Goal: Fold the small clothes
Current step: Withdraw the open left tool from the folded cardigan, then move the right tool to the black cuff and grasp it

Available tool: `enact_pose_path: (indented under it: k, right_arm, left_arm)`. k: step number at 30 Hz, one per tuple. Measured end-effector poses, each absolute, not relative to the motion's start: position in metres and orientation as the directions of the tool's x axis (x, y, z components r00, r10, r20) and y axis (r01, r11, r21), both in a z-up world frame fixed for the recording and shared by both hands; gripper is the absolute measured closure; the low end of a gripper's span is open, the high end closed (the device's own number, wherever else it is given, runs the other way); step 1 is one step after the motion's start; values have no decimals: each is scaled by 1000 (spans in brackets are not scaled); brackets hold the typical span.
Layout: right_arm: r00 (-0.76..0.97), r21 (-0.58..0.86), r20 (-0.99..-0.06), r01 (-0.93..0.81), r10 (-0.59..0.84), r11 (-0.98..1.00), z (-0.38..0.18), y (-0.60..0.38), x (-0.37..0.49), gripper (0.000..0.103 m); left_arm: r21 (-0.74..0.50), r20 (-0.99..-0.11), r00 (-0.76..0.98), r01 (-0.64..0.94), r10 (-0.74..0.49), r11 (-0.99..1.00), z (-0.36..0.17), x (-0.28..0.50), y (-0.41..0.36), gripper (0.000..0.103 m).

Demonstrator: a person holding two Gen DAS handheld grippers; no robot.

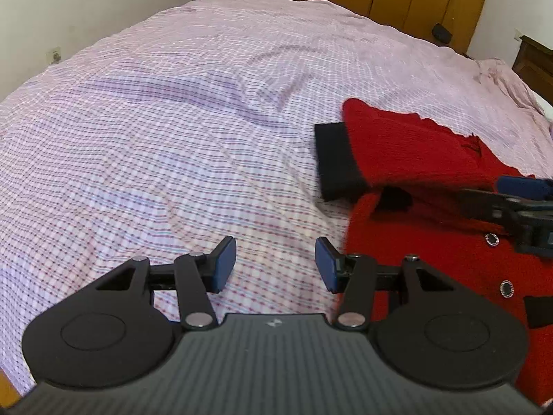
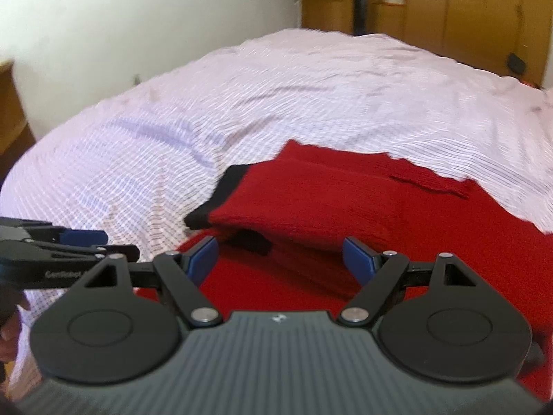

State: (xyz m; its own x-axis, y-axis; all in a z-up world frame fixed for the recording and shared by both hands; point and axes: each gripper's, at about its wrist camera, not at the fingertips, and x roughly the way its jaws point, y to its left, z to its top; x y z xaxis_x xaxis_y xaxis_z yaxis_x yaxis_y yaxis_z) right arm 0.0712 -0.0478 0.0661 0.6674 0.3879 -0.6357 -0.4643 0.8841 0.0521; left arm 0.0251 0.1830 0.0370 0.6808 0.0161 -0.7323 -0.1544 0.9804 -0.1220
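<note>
Plainly, the risk rests with the bed [image 1: 172,131]: its checked cover is soft and rumpled, so a low pinch could drag the sheet up with the knit, and the sleeve already laid across could slip back open. On it lies the red cardigan [image 2: 311,207], spread at the near right side, one black-cuffed sleeve [image 1: 337,160] folded over the body. I hold my right gripper [image 2: 280,261] wide apart and empty just above the cardigan's front, the folded sleeve straight ahead. My left gripper [image 1: 275,264] stands half open, empty, over bare sheet, the cardigan's edge just beside its right finger.
</note>
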Motion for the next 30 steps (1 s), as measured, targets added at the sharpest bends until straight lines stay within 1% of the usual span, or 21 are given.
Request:
enact_pose_path:
  k: [7, 10, 13, 15, 18, 19, 20, 21, 22, 24, 25, 30]
  right_arm:
    - [608, 21, -676, -548, 416, 836, 58, 6, 91, 22]
    - [573, 11, -707, -577, 415, 816, 47, 27, 100, 22]
    - [579, -56, -732, -575, 358, 816, 34, 44, 110, 22]
    - [596, -112, -734, -579, 325, 808, 26, 52, 113, 20]
    - [617, -186, -737, -578, 276, 795, 17, 58, 115, 21]
    - [628, -193, -730, -570, 271, 799, 17, 59, 115, 30]
    - [647, -203, -719, -547, 256, 812, 17, 58, 116, 44]
    - [663, -209, -708, -526, 244, 824, 18, 55, 118, 51]
    - [674, -207, -699, -511, 239, 834, 21, 52, 119, 66]
    - [675, -147, -685, -498, 275, 855, 29, 41, 121, 80]
    - [677, -112, -672, -492, 298, 863, 35, 33, 121, 90]
    - [761, -51, -559, -428, 329, 902, 72, -6, 108, 91]
  left_arm:
    - [-155, -726, 688, -181, 12, 971, 34, 21, 199, 46]
    - [-170, -719, 695, -189, 9, 967, 34, 21, 204, 46]
    - [-181, -711, 703, -194, 8, 964, 35, 18, 210, 46]
    - [-192, -701, 713, -192, 3, 962, 36, 16, 212, 46]
    - [-211, -692, 722, -188, -11, 959, 38, 16, 216, 46]
    - [-212, -690, 724, -186, -12, 960, 40, 17, 216, 46]
    - [-209, -688, 726, -184, -10, 960, 40, 17, 215, 46]
    - [-204, -687, 727, -184, -7, 962, 41, 18, 214, 46]
    - [-200, -687, 726, -183, -5, 963, 42, 18, 213, 46]
    - [-200, -687, 727, -178, -8, 963, 44, 18, 210, 46]
    - [-201, -688, 725, -175, -12, 964, 44, 19, 208, 46]
    - [-200, -685, 727, -140, -37, 970, 50, 21, 192, 46]
